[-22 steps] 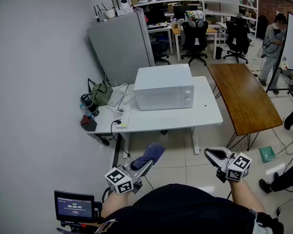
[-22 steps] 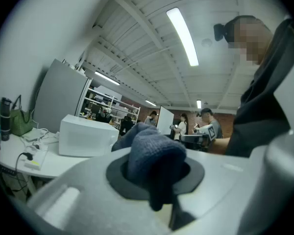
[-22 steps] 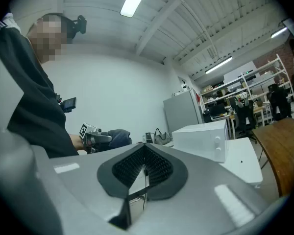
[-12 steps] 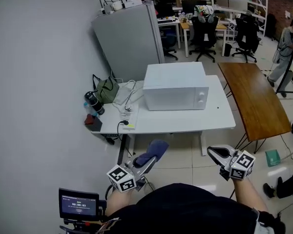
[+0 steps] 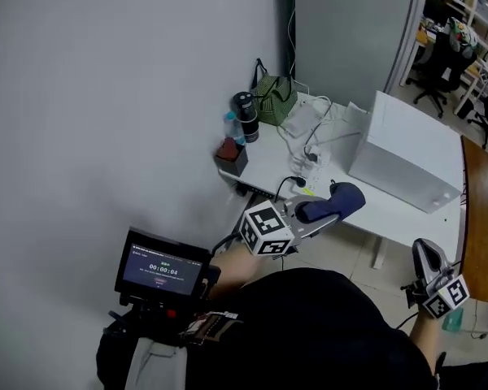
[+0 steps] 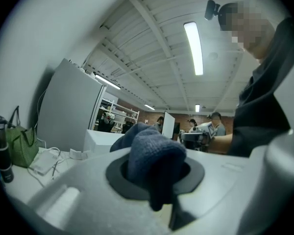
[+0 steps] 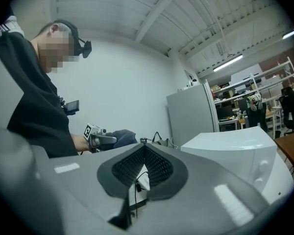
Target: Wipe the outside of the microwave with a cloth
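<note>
The white microwave [image 5: 407, 159] stands on the white table [image 5: 390, 214]; it also shows in the left gripper view [image 6: 104, 140] and fills the right of the right gripper view [image 7: 235, 153]. My left gripper [image 5: 329, 210] is shut on a dark blue cloth [image 5: 340, 198], held over the table's near edge, short of the microwave. The cloth [image 6: 154, 155] bulges between the jaws. My right gripper [image 5: 421, 250] hangs lower right, off the table, shut and holding nothing [image 7: 144, 150]. It sees the left gripper [image 7: 99, 139] with the cloth [image 7: 121, 136].
At the table's left end are a green bag [image 5: 273, 100], a black bottle [image 5: 244, 114], a dark red box [image 5: 230, 154] and loose cables [image 5: 311, 140]. A grey cabinet [image 5: 350, 23] stands behind, with a wooden table [image 5: 481, 218] to the right. A small monitor [image 5: 161, 267] sits by my body.
The head view has swung left and come closer to the table. The left gripper with the cloth has risen to the table's near edge; the right gripper has dropped to the lower right.
</note>
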